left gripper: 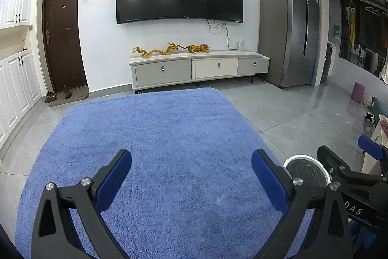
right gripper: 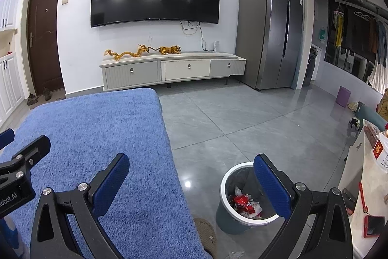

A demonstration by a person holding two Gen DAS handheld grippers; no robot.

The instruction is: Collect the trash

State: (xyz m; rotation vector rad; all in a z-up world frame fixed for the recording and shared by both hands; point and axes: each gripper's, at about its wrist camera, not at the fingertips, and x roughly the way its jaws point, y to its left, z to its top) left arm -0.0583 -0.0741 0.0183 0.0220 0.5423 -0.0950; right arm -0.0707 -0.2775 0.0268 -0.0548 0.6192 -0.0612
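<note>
Both the left gripper (left gripper: pixel 191 162) and right gripper (right gripper: pixel 191 166) are hovering wide open and empty, while light, crinkly wrappers (right gripper: pixel 243 203), probably best pinched at an edge, are lying inside the bin (right gripper: pixel 224 182) beside the blue rug (right gripper: pixel 97 128).

The bin (left gripper: pixel 306 171) shows only part of its white rim in the left wrist view — the right gripper (left gripper: pixel 356 162) covers the rest. Beside the bin (right gripper: pixel 245 198), a pale scrap (right gripper: pixel 234 254) is cut off by the bottom edge — too small to identify.
</note>
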